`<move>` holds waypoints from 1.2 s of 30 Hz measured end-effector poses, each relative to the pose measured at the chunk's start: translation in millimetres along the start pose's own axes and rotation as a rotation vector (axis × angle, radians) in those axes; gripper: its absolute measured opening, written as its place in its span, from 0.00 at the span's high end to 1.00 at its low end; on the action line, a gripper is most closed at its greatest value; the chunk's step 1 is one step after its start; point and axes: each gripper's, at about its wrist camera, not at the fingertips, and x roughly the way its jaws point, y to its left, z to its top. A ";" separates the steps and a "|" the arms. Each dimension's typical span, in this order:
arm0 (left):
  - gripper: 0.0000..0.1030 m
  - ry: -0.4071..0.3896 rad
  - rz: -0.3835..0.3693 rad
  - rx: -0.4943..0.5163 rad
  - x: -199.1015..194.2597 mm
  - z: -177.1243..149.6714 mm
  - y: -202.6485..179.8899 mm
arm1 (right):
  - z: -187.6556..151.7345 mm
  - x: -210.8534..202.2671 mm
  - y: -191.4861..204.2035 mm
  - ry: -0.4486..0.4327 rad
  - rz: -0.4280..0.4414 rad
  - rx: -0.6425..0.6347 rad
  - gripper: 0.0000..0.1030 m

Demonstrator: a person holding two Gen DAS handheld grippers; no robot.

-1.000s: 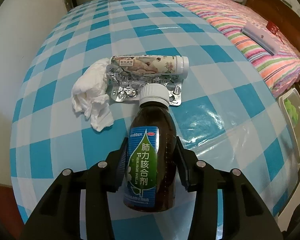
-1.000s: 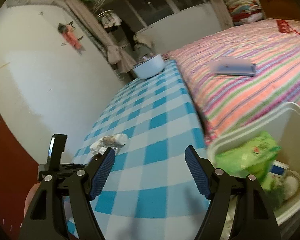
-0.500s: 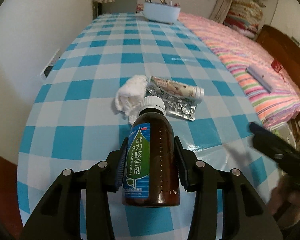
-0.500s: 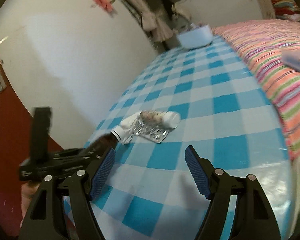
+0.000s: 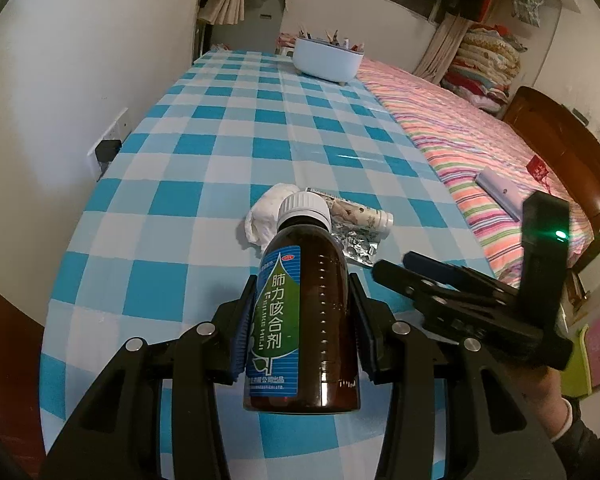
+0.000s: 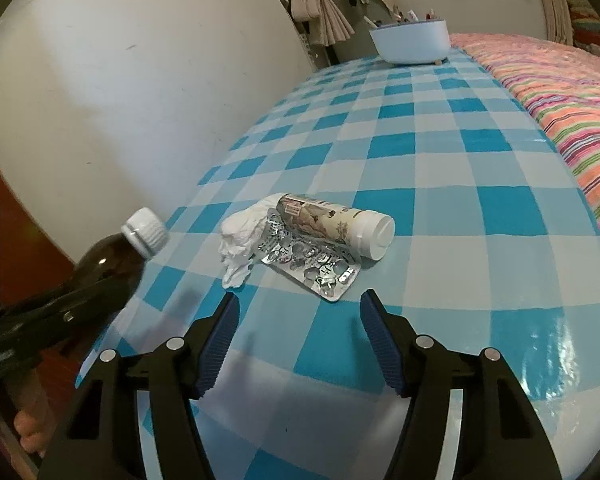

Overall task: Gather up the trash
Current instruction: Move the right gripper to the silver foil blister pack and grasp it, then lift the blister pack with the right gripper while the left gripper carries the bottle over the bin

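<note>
A home bedroom: striped bed (image 5: pixel 480 140) beside checked table (image 5: pixel 260 128).

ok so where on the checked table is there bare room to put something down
Free: the long stretch of checked table between the trash pile and the pale blue tub, and the near corner beside the striped bed. Crowded: tissue, blister pack and white-capped bottle touching.

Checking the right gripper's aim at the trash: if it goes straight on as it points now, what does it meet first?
Probably the foil pill strip, lying just ahead between the open fingers of the right gripper; depth is hard to judge.
</note>
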 end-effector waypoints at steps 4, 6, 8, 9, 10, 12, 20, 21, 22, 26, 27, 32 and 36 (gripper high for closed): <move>0.60 -0.016 -0.011 -0.001 -6.6 -0.4 0.2 | 5.2 11.8 -2.9 0.019 -0.012 0.016 0.41; 0.60 -0.025 -0.018 -0.001 -10.5 0.1 0.1 | 7.1 18.3 -4.6 0.031 -0.017 0.030 0.41; 0.59 -0.031 -0.023 -0.002 -12.2 0.8 1.3 | 8.7 24.9 -5.9 0.038 -0.030 0.035 0.41; 0.59 -0.033 -0.027 -0.003 -12.9 0.7 1.8 | 8.9 27.1 -6.0 0.039 -0.032 0.035 0.41; 0.59 -0.036 -0.028 -0.007 -13.8 0.7 2.2 | 10.5 28.9 -5.7 0.034 -0.036 0.033 0.41; 0.59 -0.038 -0.029 -0.009 -13.9 1.1 3.4 | 13.6 33.1 -6.1 0.037 -0.042 0.033 0.41; 0.59 -0.039 -0.024 -0.011 -15.0 1.4 3.9 | 25.1 48.8 -8.4 0.065 -0.056 0.017 0.78; 0.59 -0.037 -0.023 -0.011 -14.4 1.4 4.2 | 25.6 49.3 -8.8 0.068 -0.057 0.016 0.81; 0.59 -0.036 -0.019 -0.012 -13.9 1.7 4.9 | 25.5 49.6 -9.2 0.073 -0.050 0.013 0.84; 0.59 -0.039 -0.014 -0.029 -14.4 3.3 7.8 | 22.6 46.0 -6.8 0.072 -0.026 0.000 0.93; 0.59 -0.039 -0.013 -0.032 -14.8 3.5 7.9 | 21.0 43.8 -4.2 0.064 -0.023 -0.015 0.95; 0.59 -0.040 -0.002 -0.038 -15.2 3.3 8.1 | 11.5 31.0 6.3 0.034 -0.008 -0.063 0.96; 0.59 -0.044 0.002 -0.038 -15.9 3.9 8.1 | 6.6 19.7 8.1 0.015 0.018 -0.049 0.96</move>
